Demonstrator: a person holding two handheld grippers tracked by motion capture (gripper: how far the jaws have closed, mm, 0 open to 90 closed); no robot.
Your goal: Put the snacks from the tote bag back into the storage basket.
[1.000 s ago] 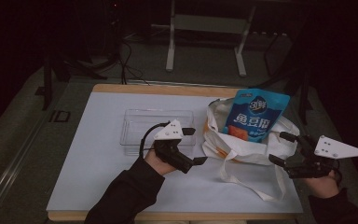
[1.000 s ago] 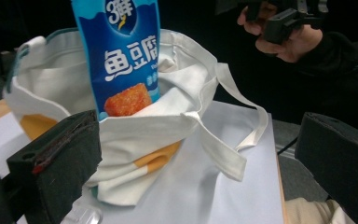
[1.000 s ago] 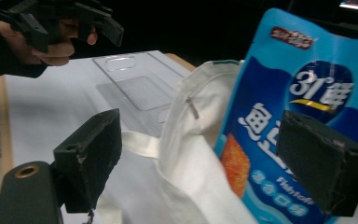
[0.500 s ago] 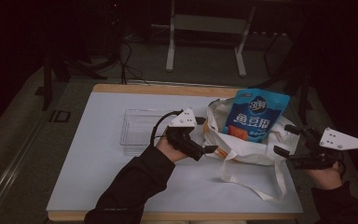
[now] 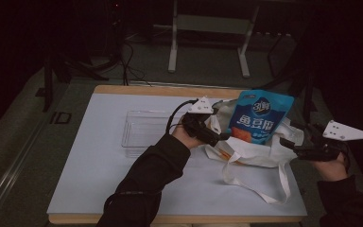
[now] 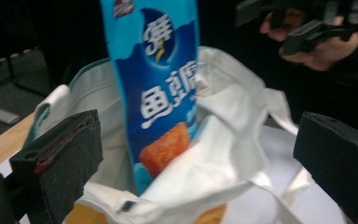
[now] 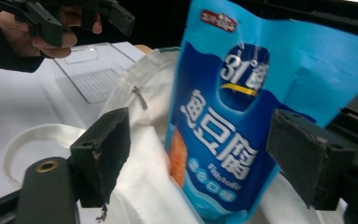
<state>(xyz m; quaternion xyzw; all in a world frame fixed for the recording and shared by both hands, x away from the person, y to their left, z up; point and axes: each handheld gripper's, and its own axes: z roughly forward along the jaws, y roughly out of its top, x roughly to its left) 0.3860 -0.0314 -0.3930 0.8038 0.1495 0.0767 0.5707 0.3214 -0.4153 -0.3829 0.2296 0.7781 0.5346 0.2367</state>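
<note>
A white cloth tote bag lies on the table's right half with its mouth agape. A blue snack pouch stands upright in it. My left gripper is open at the bag's left rim; in the left gripper view the pouch and the bag's edge lie between its wide pads, untouched. My right gripper is open beside the bag's right edge. Its jaws have just been closing a little, with the pouch ahead in line with the gap and the pads off it.
A clear plastic tray sits left of the bag on the white tabletop. The bag's handle loop trails toward the front edge. Dark floor, cables and a metal stand lie beyond the table's far edge.
My left gripper has moved right from in front of the tray to the bag's left rim. My right gripper has drifted slightly toward the far side beside the bag.
</note>
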